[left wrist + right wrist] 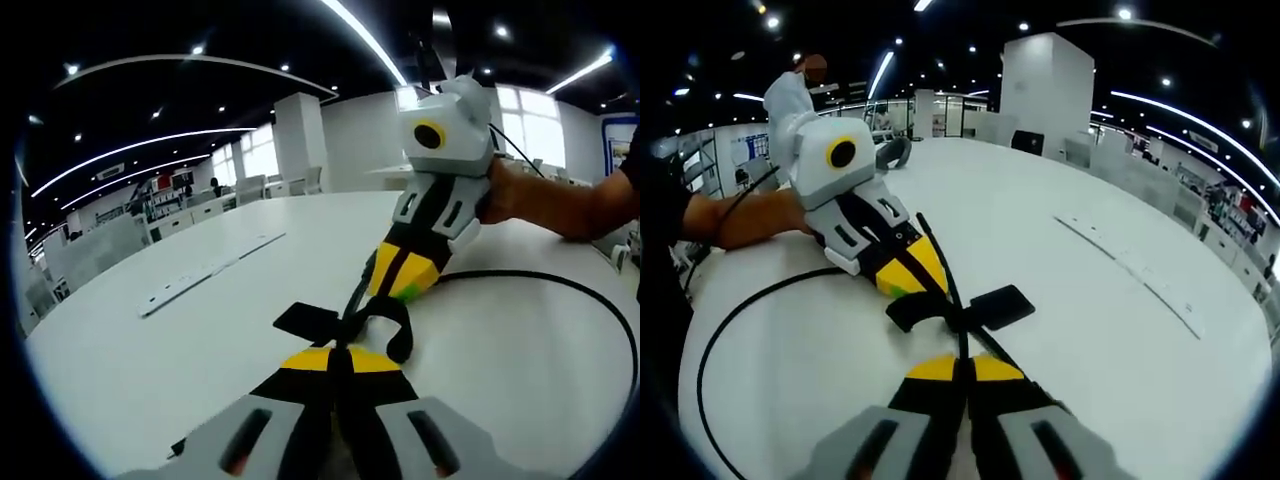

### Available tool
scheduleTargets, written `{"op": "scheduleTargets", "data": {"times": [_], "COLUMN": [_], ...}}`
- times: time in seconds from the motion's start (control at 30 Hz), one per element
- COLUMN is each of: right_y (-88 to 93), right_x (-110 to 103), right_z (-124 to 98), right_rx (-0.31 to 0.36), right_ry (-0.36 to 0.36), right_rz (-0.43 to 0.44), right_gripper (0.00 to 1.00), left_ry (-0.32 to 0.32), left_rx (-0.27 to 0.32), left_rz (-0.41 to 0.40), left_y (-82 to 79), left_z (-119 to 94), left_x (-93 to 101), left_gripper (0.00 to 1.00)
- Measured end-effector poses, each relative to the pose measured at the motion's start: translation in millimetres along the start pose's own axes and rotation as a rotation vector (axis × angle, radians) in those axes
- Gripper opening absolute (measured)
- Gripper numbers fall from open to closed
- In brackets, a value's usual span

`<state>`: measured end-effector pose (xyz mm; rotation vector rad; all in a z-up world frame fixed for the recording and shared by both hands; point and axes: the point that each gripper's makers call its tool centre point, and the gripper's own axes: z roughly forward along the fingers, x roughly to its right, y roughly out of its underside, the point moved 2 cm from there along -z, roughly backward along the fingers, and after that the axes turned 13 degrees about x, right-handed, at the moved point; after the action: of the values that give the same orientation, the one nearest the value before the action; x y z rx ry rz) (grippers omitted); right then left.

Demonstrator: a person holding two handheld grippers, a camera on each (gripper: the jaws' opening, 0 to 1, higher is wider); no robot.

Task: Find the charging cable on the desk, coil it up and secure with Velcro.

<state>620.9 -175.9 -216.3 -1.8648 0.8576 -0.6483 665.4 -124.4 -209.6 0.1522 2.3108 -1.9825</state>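
A thin black charging cable (pixel 530 273) lies on the white table (pixel 150 380) in a wide loop. Its gathered part runs straight between both grippers. My left gripper (pixel 337 352) rises from the bottom of the left gripper view, shut on the cable. My right gripper (pixel 403 287) comes in from the right, held by a hand (pixel 545 200), and is shut on the same strand. A black Velcro strap (pixel 305 320) lies flat beside the strand, its other end curling round it. In the right gripper view the right gripper (pixel 963 362), left gripper (pixel 910 285), strap (pixel 1002 305) and cable loop (pixel 706 350) all show.
A long flat white strip (pixel 205 272) lies on the table away from the cable, also seen as the strip (pixel 1130 265) in the right gripper view. Office desks and a white pillar (pixel 1045 85) stand beyond the table's far edge.
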Motion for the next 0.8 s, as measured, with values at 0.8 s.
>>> {"op": "scheduleTargets", "data": {"times": [0.8], "right_y": [0.0], "right_x": [6], "right_z": [0], "right_rx": [0.021], "right_ry": [0.001], "right_rz": [0.030], "right_gripper": [0.04], "left_ry": [-0.091], "left_rx": [-0.068], "left_rz": [-0.083], "left_y": [3.5], "left_z": [-26], "left_x": [15.9], "left_gripper": [0.08]}}
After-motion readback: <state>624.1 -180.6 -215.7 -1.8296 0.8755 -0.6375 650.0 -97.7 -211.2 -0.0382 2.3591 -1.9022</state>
